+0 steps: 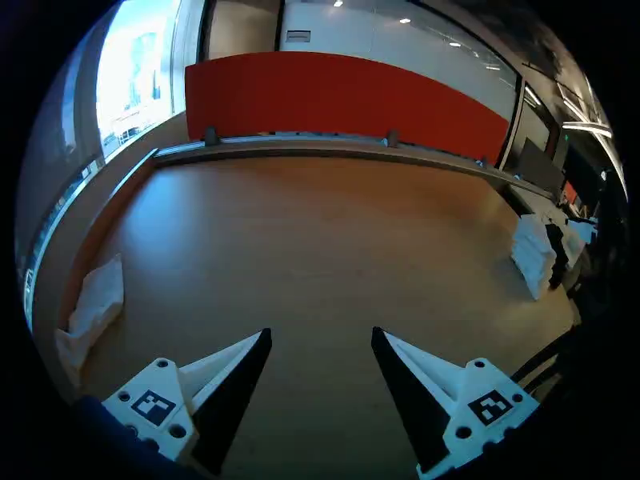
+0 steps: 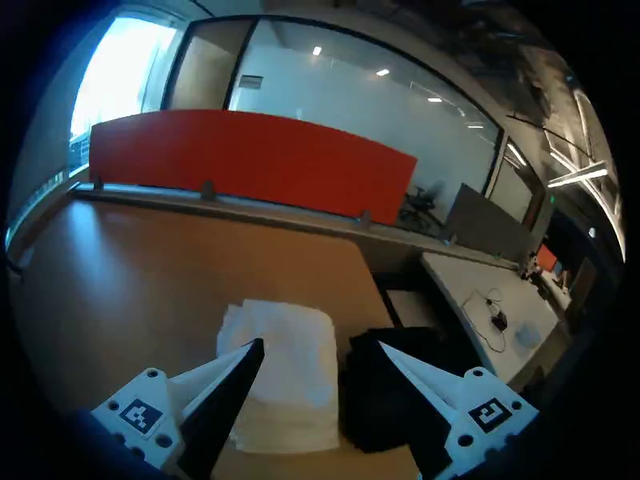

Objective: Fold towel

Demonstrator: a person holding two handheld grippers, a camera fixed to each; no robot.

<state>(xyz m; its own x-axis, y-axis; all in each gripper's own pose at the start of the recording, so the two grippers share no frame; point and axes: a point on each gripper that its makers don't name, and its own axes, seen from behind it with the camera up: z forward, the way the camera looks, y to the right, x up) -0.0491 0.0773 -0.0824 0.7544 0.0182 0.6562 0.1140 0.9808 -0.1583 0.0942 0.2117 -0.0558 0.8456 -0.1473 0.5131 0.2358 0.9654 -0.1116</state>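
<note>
White folded towels (image 2: 280, 376) lie lower centre; right gripper (image 2: 320, 344) and left gripper (image 1: 320, 331) both spread, empty. Risk: pinching several layers would likely drag the whole stack.

Left gripper view: daylight enters through a window (image 1: 136, 72) far ahead and left of the jaws, its pane blown out to white. The tabletop (image 1: 320, 240) ahead of the jaws carries a broad, soft sheen. Ceiling lights (image 1: 404, 20) register as small bright spots.

Right gripper view: dimmer overall. The window (image 2: 112, 72) is again overexposed, and a strip light (image 2: 580, 174) glares far right. The dark pile (image 2: 392, 392) between the jaws loses detail in shadow, while the white towel stack (image 2: 280, 360) stays legible.

Both views: fisheye distortion bows straight edges, e.g. the red partition (image 1: 344, 100), and the margins darken with a blue cast.
</note>
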